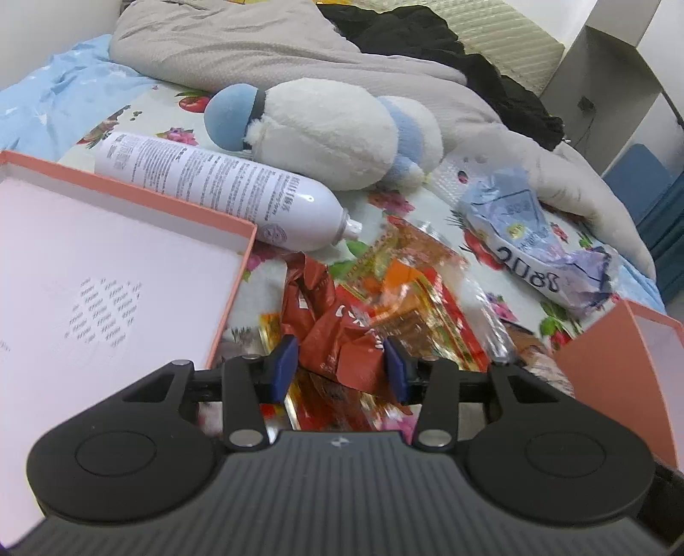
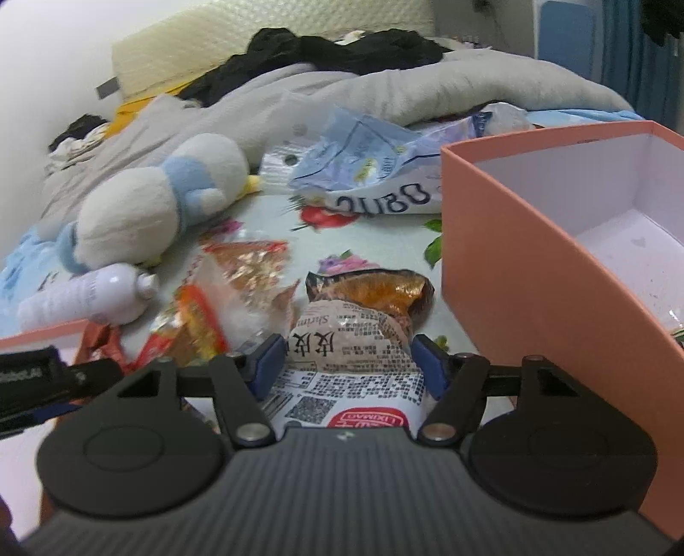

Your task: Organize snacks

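My left gripper (image 1: 340, 363) has its blue pads on either side of a crumpled red snack wrapper (image 1: 329, 325) and is shut on it, above a pile of orange and gold snack packets (image 1: 410, 278). My right gripper (image 2: 348, 361) is shut on a white printed shrimp snack bag (image 2: 350, 342), with an amber packet (image 2: 384, 288) just beyond it. A salmon box lid (image 1: 107, 265) lies to the left. The deep salmon box (image 2: 534, 256) stands to the right, open. A blue-white crumpled bag (image 2: 376, 171) lies farther back.
A white spray bottle (image 1: 213, 184) and a white-and-blue plush toy (image 1: 325, 132) lie behind the lid on the floral bedsheet (image 2: 363, 243). A grey duvet (image 1: 256, 47) and black clothes (image 1: 427, 34) are bunched at the back.
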A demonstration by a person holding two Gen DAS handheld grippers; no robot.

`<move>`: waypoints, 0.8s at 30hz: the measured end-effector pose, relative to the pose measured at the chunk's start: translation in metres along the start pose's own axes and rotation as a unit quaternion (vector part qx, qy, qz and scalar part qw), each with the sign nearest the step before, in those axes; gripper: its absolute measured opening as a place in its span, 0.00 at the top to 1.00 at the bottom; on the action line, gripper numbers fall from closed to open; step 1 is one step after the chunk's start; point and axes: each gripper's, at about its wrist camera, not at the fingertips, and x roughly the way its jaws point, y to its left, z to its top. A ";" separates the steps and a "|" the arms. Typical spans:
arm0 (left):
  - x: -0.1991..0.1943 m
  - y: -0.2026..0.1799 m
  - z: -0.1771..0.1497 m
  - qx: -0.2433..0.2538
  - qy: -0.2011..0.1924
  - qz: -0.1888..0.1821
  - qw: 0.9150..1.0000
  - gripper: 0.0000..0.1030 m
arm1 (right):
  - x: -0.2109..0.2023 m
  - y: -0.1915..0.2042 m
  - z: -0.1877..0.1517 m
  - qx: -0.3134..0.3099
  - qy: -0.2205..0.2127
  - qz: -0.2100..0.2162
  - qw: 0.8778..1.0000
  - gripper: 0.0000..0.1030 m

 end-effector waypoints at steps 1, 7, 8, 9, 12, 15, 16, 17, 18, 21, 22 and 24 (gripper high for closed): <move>-0.006 -0.001 -0.003 0.000 0.001 -0.003 1.000 0.53 | -0.004 0.000 -0.001 -0.003 0.001 0.002 1.000 0.35; -0.040 -0.005 -0.026 0.000 0.006 -0.009 1.000 0.68 | -0.035 -0.005 -0.011 -0.022 0.011 0.015 1.000 0.44; -0.045 -0.004 -0.032 0.000 0.011 -0.010 1.000 0.71 | -0.040 -0.006 -0.014 -0.026 0.016 0.020 0.999 0.85; -0.049 -0.004 -0.036 -0.001 0.014 -0.009 1.000 0.71 | -0.044 -0.008 -0.018 -0.025 0.026 0.023 0.999 0.86; -0.067 -0.005 -0.056 0.005 0.018 -0.005 1.000 0.71 | -0.059 -0.016 -0.033 -0.028 0.042 0.032 0.998 0.87; -0.081 -0.003 -0.076 0.001 0.029 -0.006 1.000 0.71 | -0.072 -0.024 -0.050 -0.029 0.059 0.043 0.997 0.87; -0.087 -0.002 -0.084 -0.001 0.032 -0.006 0.999 0.71 | -0.077 -0.025 -0.056 -0.034 0.062 0.043 0.997 0.87; -0.092 -0.002 -0.092 -0.001 0.036 -0.006 0.999 0.71 | -0.082 -0.027 -0.061 -0.037 0.063 0.043 0.996 0.87; -0.097 -0.002 -0.099 -0.001 0.039 -0.006 0.999 0.71 | -0.088 -0.029 -0.066 -0.040 0.064 0.048 0.996 0.87; -0.111 -0.002 -0.120 0.000 0.050 -0.013 0.999 0.71 | -0.104 -0.035 -0.081 -0.047 0.072 0.054 0.995 0.88; -0.117 -0.002 -0.127 0.001 0.051 -0.014 0.999 0.71 | -0.109 -0.038 -0.084 -0.047 0.076 0.055 0.994 0.88; -0.126 -0.001 -0.139 0.000 0.053 -0.015 0.998 0.71 | -0.120 -0.042 -0.090 -0.049 0.076 0.057 0.994 0.88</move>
